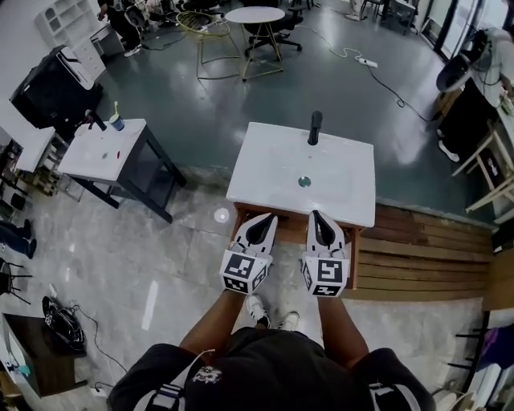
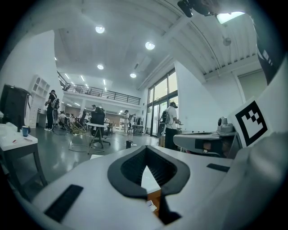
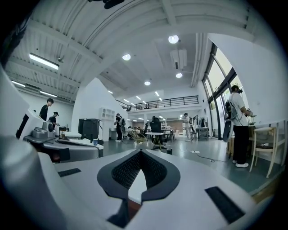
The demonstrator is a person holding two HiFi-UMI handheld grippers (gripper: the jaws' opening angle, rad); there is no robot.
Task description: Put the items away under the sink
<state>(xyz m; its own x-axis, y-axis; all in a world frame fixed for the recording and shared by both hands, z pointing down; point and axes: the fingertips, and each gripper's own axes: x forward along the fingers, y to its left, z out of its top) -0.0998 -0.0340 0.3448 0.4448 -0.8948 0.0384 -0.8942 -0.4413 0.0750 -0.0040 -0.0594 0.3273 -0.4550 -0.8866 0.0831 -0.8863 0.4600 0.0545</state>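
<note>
Sink (image 1: 265,164) at frame centre in the head view, white top, black tap (image 1: 315,127) at its far edge, drain (image 1: 304,181) mid-basin. Wood cabinet (image 1: 292,230) below it, front edge toward the person.

Left gripper (image 1: 266,220) and right gripper (image 1: 317,218) side by side, near but apart, tips over the sink's near edge above the cabinet. Left gripper view: left gripper (image 2: 146,150) has its tips together, nothing between, white sink top showing through the loop of the pads. Right gripper view: same for the right gripper (image 3: 141,152), tips together and empty.

Open room: bare grey floor beyond the sink, pale floor to the left of the cabinet.

Obstacles: side table (image 1: 92,156) at left, well apart from the sink, cup (image 1: 117,123) on its far corner. Slat platform (image 1: 422,257) runs right from beside the cabinet. Round table (image 1: 254,14) at top centre; cable (image 1: 385,80) across the floor at upper right. Shoes (image 1: 269,315) just below the grippers.
</note>
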